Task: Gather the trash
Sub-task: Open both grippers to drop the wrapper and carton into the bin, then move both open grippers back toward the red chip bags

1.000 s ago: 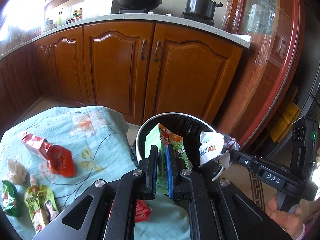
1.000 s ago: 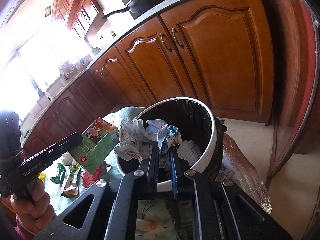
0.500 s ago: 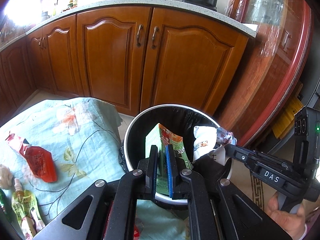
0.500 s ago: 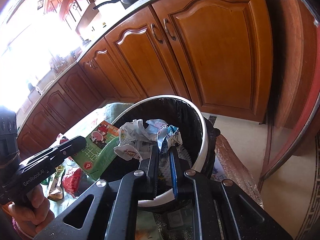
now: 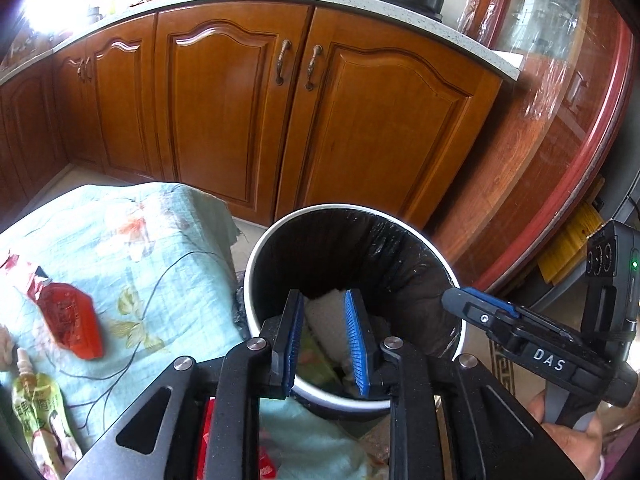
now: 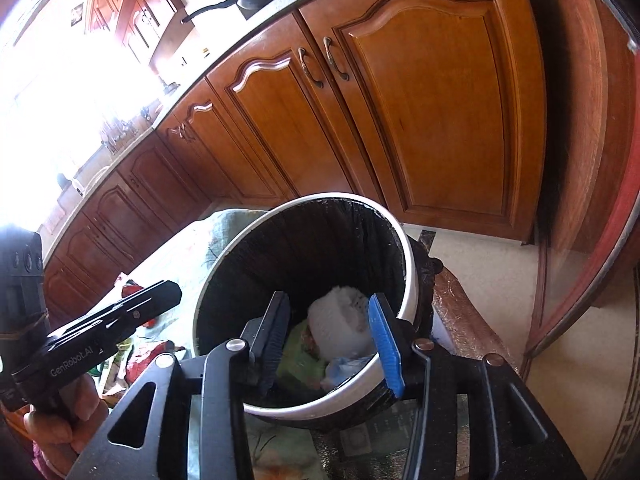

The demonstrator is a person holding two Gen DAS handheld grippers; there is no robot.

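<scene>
I see the big round bin (image 5: 420,248) beside the table with the flowery cloth (image 5: 132,248). Both my tongs hang over it. The left gripper (image 5: 326,332) and the right gripper (image 6: 330,344) have just been opening, with nothing between them now. The dropped trash (image 6: 340,324) lies inside the bin. Next I think I want the red wrapper (image 5: 72,324) on the cloth. It looks light, thin and crinkly, so I would pinch an edge.

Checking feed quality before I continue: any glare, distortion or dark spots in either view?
Left wrist view: window glare upper left, fisheye bends the countertop, trash can interior dark. Right wrist view: window blows out the upper left; bin contents readable.
</scene>
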